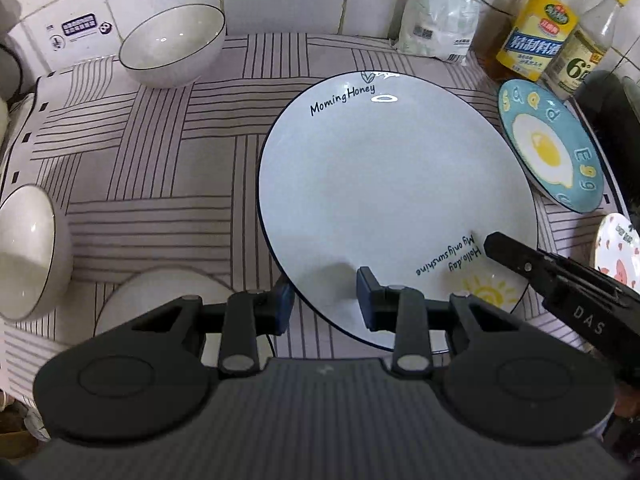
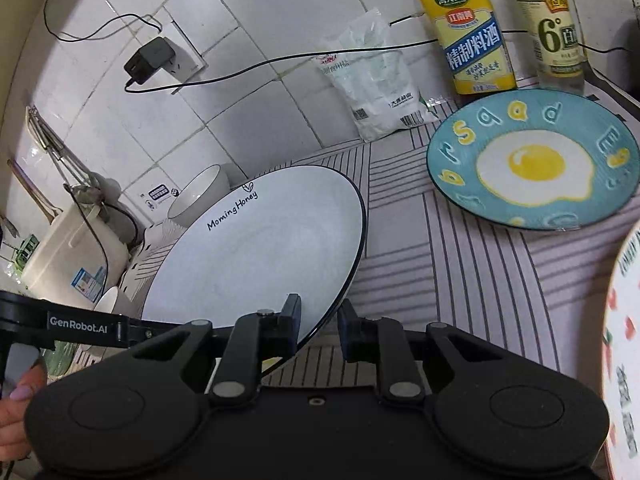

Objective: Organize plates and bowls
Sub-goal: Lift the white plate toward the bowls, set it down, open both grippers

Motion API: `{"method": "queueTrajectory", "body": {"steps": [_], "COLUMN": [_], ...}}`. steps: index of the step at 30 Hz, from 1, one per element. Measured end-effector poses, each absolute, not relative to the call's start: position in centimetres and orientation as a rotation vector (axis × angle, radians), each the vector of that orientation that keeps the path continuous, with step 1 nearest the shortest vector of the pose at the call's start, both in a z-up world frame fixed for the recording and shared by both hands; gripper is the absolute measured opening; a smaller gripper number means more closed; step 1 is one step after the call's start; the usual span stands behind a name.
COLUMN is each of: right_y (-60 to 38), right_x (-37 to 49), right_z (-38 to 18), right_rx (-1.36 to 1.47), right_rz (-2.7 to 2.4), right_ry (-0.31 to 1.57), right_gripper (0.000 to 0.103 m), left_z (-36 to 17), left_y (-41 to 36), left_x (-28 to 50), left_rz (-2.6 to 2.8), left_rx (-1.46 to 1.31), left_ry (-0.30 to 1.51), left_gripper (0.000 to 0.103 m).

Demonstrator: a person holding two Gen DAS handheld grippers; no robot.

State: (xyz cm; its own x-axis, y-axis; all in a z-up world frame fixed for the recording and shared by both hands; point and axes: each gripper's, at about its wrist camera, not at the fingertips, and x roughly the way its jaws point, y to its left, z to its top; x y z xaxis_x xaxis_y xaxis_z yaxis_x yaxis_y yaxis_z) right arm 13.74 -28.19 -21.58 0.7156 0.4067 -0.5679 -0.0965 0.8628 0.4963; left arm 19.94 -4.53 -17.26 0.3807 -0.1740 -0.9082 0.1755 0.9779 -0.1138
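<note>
A large white plate (image 1: 392, 184) (image 2: 256, 256) with a dark rim and the words "Morning Honey" hangs tilted above the striped cloth (image 1: 160, 160). My left gripper (image 1: 326, 298) is shut on its near left rim, one finger over and one under. My right gripper (image 2: 320, 324) is shut on the opposite rim; one of its fingers (image 1: 520, 260) shows lying on the plate's face. A finger of the left gripper (image 2: 88, 328) enters the right wrist view from the left. White bowls stand at the back left (image 1: 172, 46) and the left (image 1: 28, 252).
A blue fried-egg plate (image 1: 548, 148) (image 2: 532, 160) and a heart-patterned plate (image 1: 618, 252) (image 2: 624, 340) lie to the right. Bottles (image 2: 468, 32) and a white bag (image 2: 376, 84) stand against the tiled wall. A white dish (image 1: 160, 300) sits under the left gripper. A cream pot (image 2: 72, 256) stands far left.
</note>
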Motion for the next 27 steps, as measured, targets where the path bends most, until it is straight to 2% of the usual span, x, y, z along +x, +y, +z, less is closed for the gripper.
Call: {"method": "queueTrajectory", "body": {"steps": [10, 14, 22, 27], "right_y": [-27.4, -26.7, -25.4, -24.3], "right_x": [17.1, 18.0, 18.5, 18.3], "right_z": [-22.9, -23.3, -23.9, -22.7], "right_rx": [0.466, 0.455, 0.403, 0.318], "right_rz": [0.251, 0.207, 0.147, 0.094], "right_ry": [0.734, 0.752, 0.800, 0.835], "right_gripper": [0.025, 0.025, 0.025, 0.029], "left_z": [-18.3, -19.2, -20.3, -19.0], "left_y": [-4.7, -4.9, -5.6, -6.4], "left_x": [24.7, 26.5, 26.8, 25.4], "left_rz": [-0.226, -0.232, -0.182, -0.156], "left_rx": [0.028, 0.023, 0.066, 0.142], "left_ry": [1.223, 1.304, 1.348, 1.311], "left_gripper": [0.032, 0.032, 0.032, 0.045]}}
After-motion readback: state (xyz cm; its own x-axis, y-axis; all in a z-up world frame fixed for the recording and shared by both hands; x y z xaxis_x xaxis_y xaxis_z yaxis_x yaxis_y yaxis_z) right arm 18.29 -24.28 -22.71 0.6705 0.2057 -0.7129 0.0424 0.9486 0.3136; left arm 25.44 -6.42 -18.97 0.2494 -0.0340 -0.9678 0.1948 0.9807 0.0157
